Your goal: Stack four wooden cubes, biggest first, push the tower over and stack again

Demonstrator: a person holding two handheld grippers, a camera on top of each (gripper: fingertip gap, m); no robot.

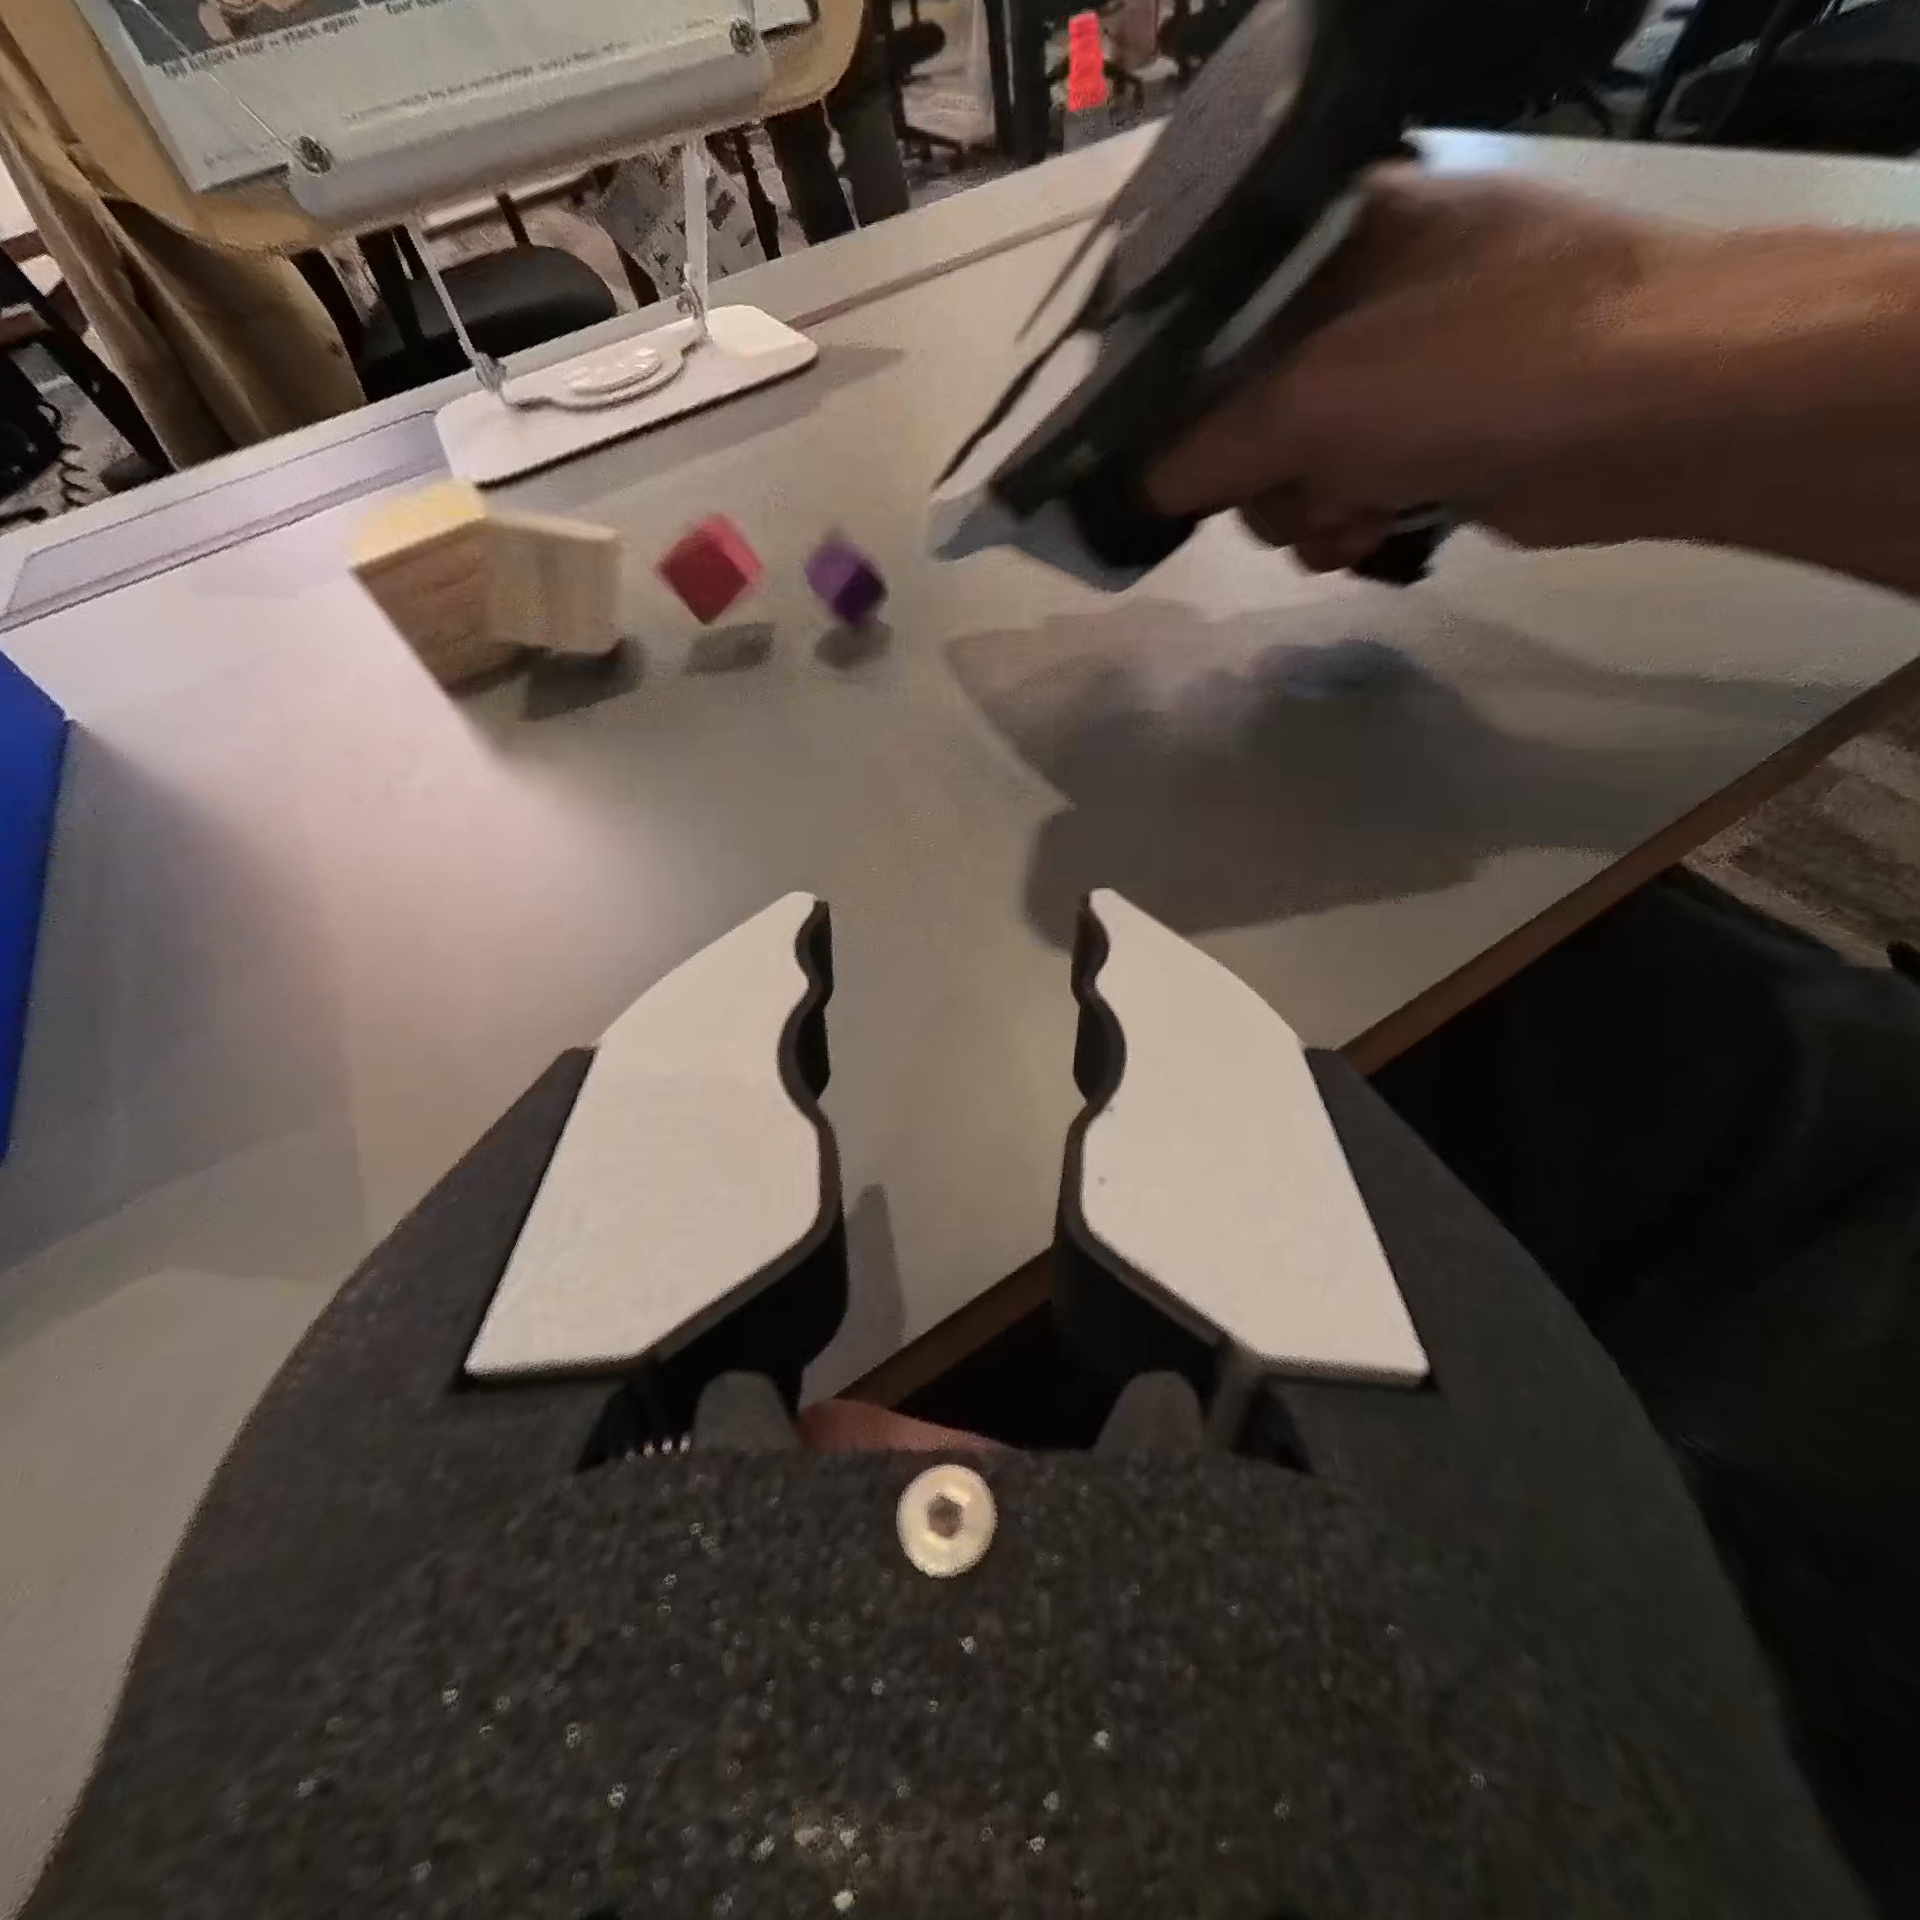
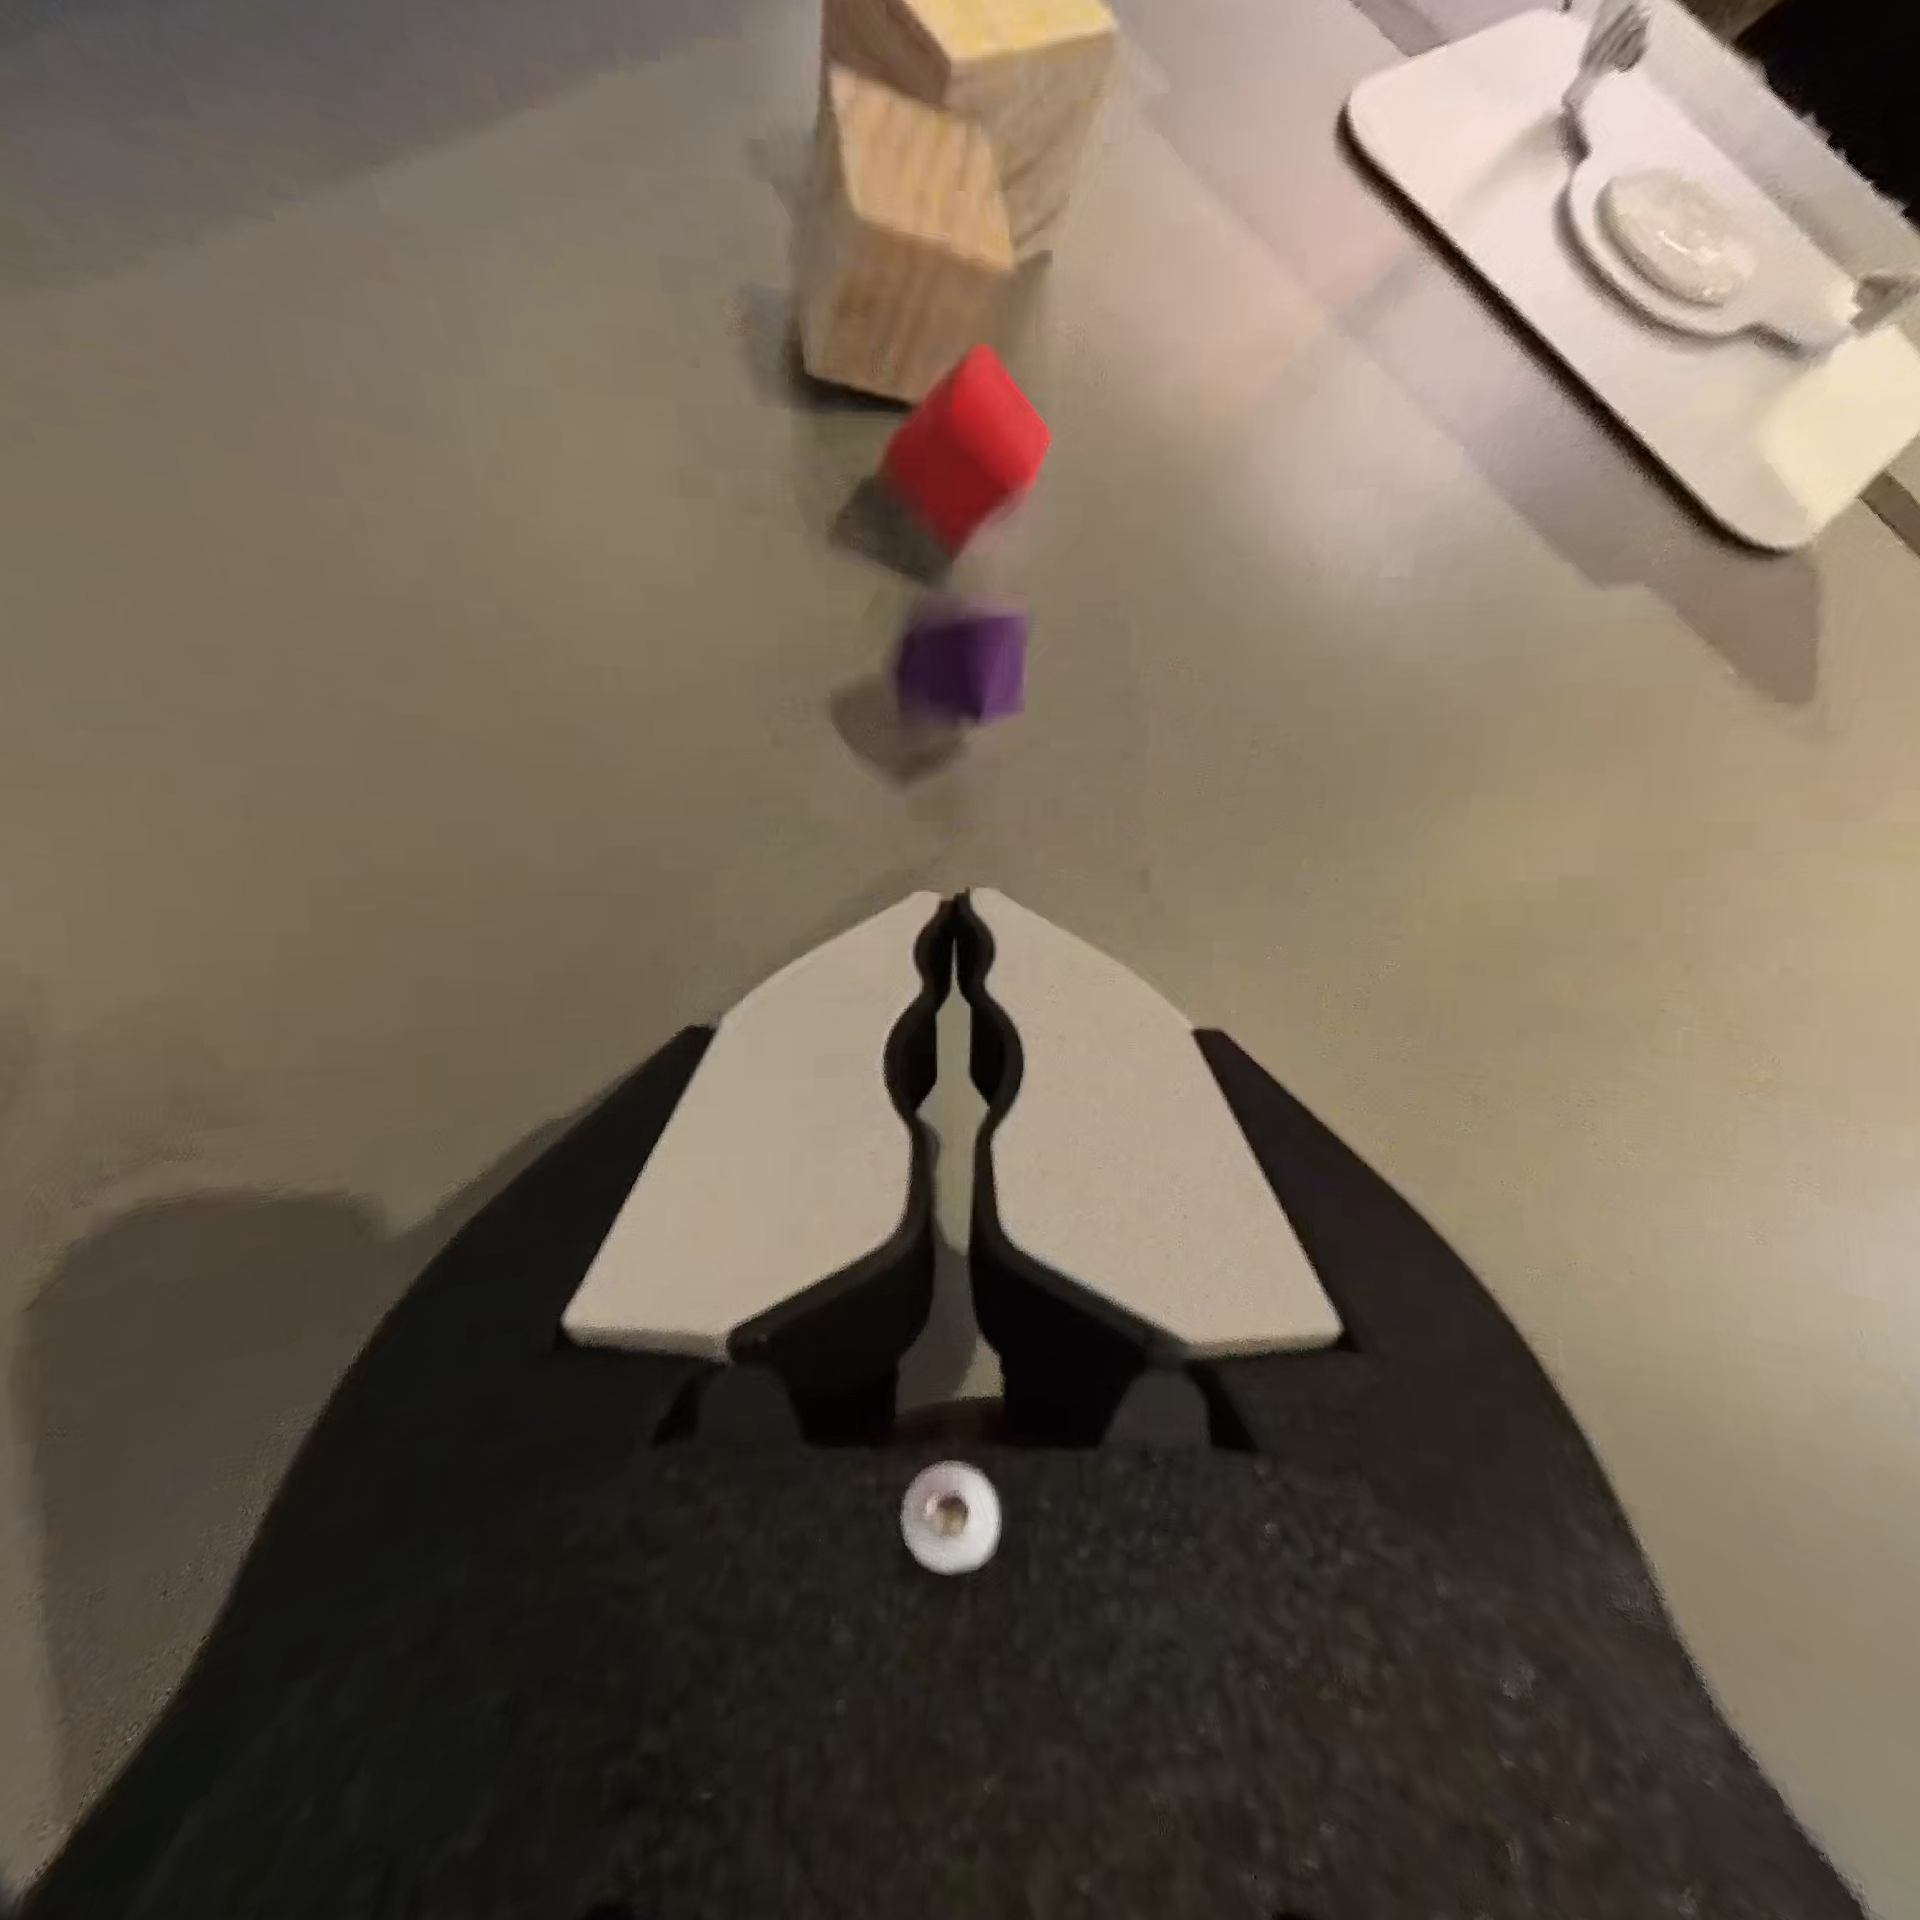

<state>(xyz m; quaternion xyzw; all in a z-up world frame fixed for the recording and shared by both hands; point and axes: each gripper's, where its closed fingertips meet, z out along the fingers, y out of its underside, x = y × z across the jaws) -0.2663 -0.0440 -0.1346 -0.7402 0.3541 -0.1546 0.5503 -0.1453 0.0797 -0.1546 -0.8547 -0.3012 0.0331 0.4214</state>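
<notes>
Tumbling across the grey surface (image 2: 416, 727), the tower is coming apart: nearest the pinched-shut, empty right claw (image 2: 954, 902) the purple cube (image 2: 961, 665) and red cube (image 2: 966, 457) are airborne, beyond them two natural wooden cubes (image 2: 935, 208) leaning together. Restacking likely needs the biggest first. Only the left view is showing the left claw (image 1: 951, 935) gaping empty and a hand (image 1: 1507, 364).

The two big cubes (image 2: 935, 187) touch; beyond them, apart, two small cubes (image 2: 966, 457) in line.
</notes>
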